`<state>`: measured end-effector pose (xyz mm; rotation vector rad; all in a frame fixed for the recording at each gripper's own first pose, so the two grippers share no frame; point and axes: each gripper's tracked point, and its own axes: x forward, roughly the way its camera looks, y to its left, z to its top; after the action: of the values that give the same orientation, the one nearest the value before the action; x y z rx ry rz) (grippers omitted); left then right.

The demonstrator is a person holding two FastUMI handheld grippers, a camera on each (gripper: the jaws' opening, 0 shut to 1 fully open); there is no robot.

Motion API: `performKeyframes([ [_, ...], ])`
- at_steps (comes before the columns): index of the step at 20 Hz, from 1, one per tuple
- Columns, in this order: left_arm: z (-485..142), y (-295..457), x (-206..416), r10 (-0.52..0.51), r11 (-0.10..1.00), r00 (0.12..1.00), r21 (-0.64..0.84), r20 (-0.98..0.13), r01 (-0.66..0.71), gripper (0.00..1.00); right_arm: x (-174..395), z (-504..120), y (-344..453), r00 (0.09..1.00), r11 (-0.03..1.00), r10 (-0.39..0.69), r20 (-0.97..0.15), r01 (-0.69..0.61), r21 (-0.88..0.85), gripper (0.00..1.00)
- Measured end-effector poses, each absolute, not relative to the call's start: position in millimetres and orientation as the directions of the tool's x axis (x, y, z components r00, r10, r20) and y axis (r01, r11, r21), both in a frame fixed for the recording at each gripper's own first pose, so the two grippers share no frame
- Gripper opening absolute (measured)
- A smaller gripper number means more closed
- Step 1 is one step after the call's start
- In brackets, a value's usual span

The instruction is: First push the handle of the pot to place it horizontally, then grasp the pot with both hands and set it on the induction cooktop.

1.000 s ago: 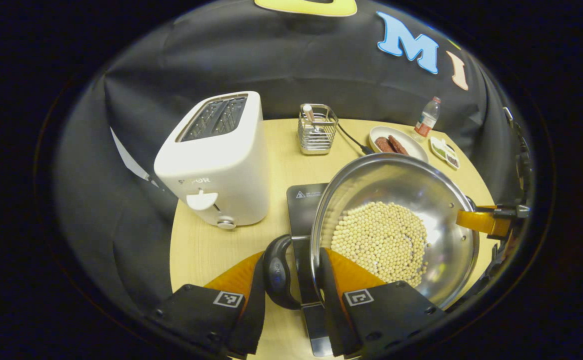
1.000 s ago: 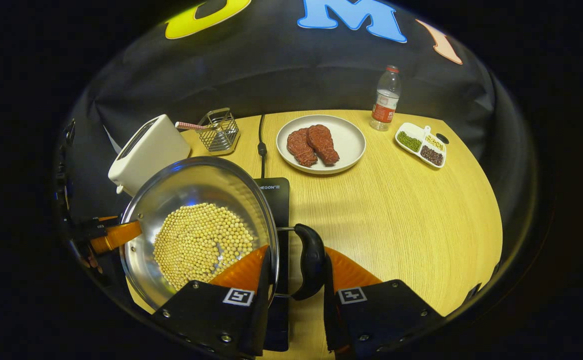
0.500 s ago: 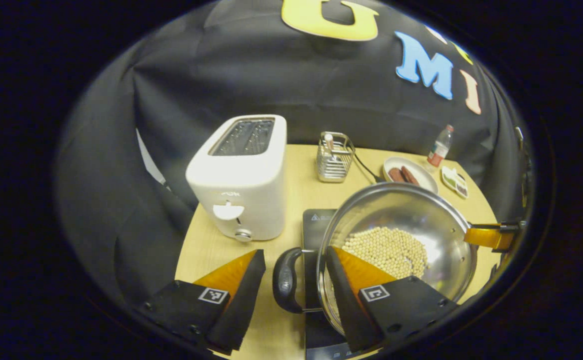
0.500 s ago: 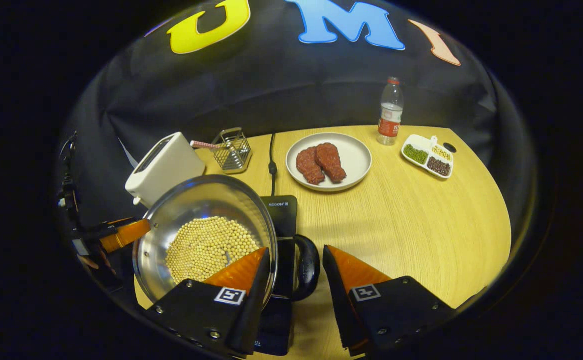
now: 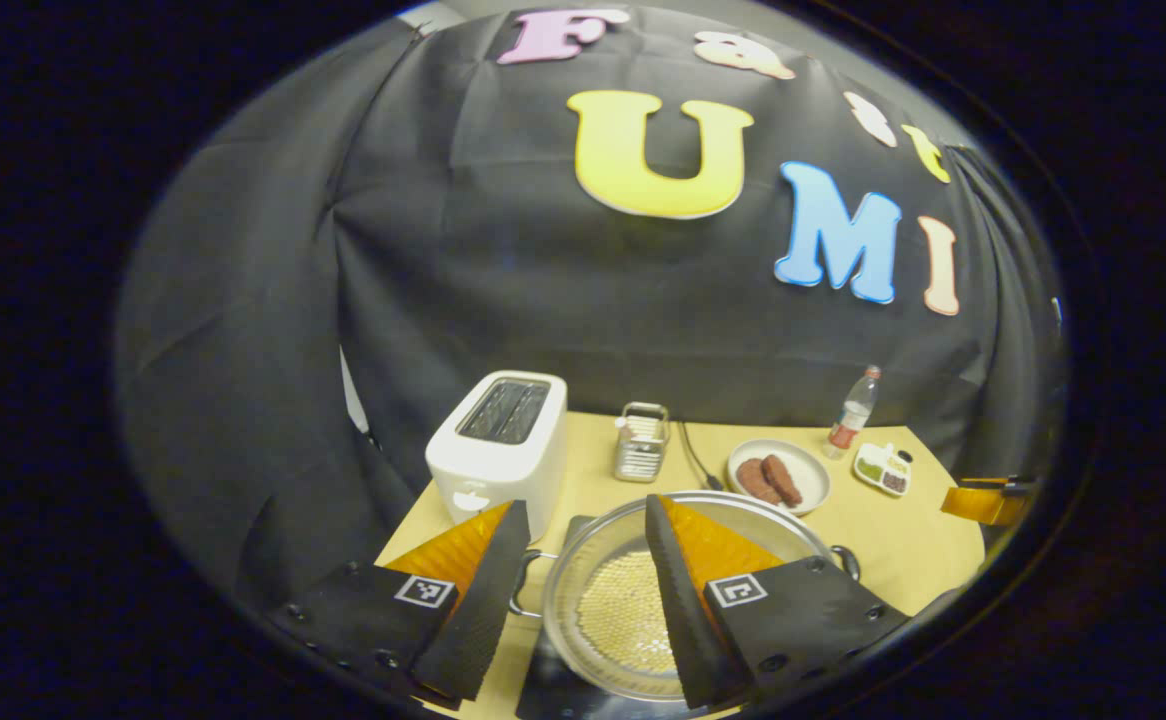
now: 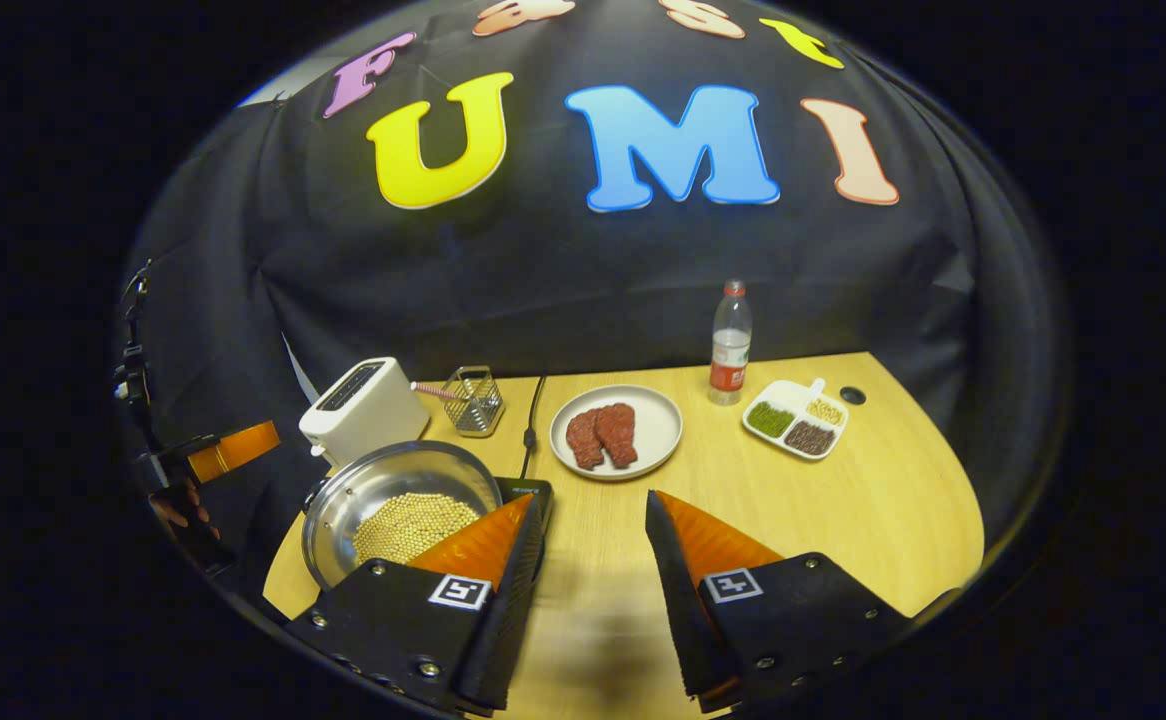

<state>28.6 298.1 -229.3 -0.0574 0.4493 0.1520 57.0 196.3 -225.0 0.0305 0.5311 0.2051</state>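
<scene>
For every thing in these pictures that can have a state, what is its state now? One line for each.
Steel pot of yellow beans: resting on the black induction cooktop, ungripped.
Left gripper: open, above the pot.
Right gripper: open, holding nothing.
White toaster: slots look empty.
Clear plastic bottle: upright, capped.
Round white plate: carries two pieces of red meat.
Wire basket: upright.

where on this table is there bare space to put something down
The widest bare patch of table lies in front of the plate of meat and the divided dish, right of the pot. The left side is crowded: toaster, wire holder, cable, pot.
</scene>
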Motion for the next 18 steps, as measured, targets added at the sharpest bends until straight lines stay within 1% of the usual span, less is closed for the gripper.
performKeyframes([
  [2,-199.5,240.2,22.9,0.094,0.993,0.920,-0.036,-0.381,-0.117,0.76,50.2,-197.7,168.8,0.873,0.981,0.190,-0.449,-0.188,0.048,0.63],
  [4,-172.7,192.3,23.3,0.069,0.996,0.950,-0.029,-0.303,-0.082,0.77,43.9,-174.0,143.3,0.899,0.983,0.176,-0.401,-0.183,0.022,0.63],
  [6,-151.6,147.4,18.6,0.043,0.998,0.966,-0.036,-0.255,-0.054,0.77,38.1,-151.1,117.9,0.921,0.986,0.160,-0.355,-0.168,0.009,0.63],
  [7,-138.9,127.4,15.9,0.033,0.998,0.971,-0.037,-0.236,-0.043,0.76,34.8,-138.4,106.3,0.932,0.988,0.150,-0.329,-0.156,0.009,0.63],
  [8,-126.2,110.0,14.1,0.022,0.999,0.976,-0.039,-0.217,-0.031,0.79,32.1,-124.7,94.3,0.942,0.989,0.142,-0.304,-0.145,0.010,0.63],
  [10,-95.4,78.4,9.0,0.009,0.999,0.988,-0.042,-0.156,-0.016,0.77,24.3,-95.0,73.7,0.963,0.992,0.129,-0.238,-0.128,0.019,0.63],
  [12,-66.0,55.1,-1.4,0.016,0.999,0.995,-0.026,-0.094,-0.019,0.78,15.6,-68.1,52.6,0.977,0.994,0.112,-0.182,-0.109,0.027,0.63],
  [13,-53.1,48.8,-9.1,0.032,0.999,0.997,-0.019,-0.066,-0.033,0.79,13.1,-60.2,46.5,0.979,0.993,0.118,-0.164,-0.115,0.030,0.64],
  [14,-40.6,36.9,-14.8,0.024,0.999,0.999,-0.028,-0.042,-0.025,0.80,9.0,-55.8,40.4,0.980,0.992,0.125,-0.155,-0.122,0.024,0.76],
  [16,-27.8,16.0,-30.6,0.020,0.999,1.000,-0.032,-0.018,-0.021,0.99,-1.4,-44.5,22.5,0.984,0.993,0.115,-0.135,-0.116,0.001,1.00],
  [17,-28.9,12.9,-29.0,0.031,0.999,0.999,-0.023,-0.015,-0.031,0.94,-2.4,-43.6,18.5,0.985,0.993,0.115,-0.127,-0.116,-0.002,1.00],
  [18,-29.6,9.5,-33.5,0.037,0.999,0.999,-0.016,-0.020,-0.037,0.97,-5.2,-42.6,14.5,0.985,0.993,0.120,-0.123,-0.121,-0.004,0.94],
])
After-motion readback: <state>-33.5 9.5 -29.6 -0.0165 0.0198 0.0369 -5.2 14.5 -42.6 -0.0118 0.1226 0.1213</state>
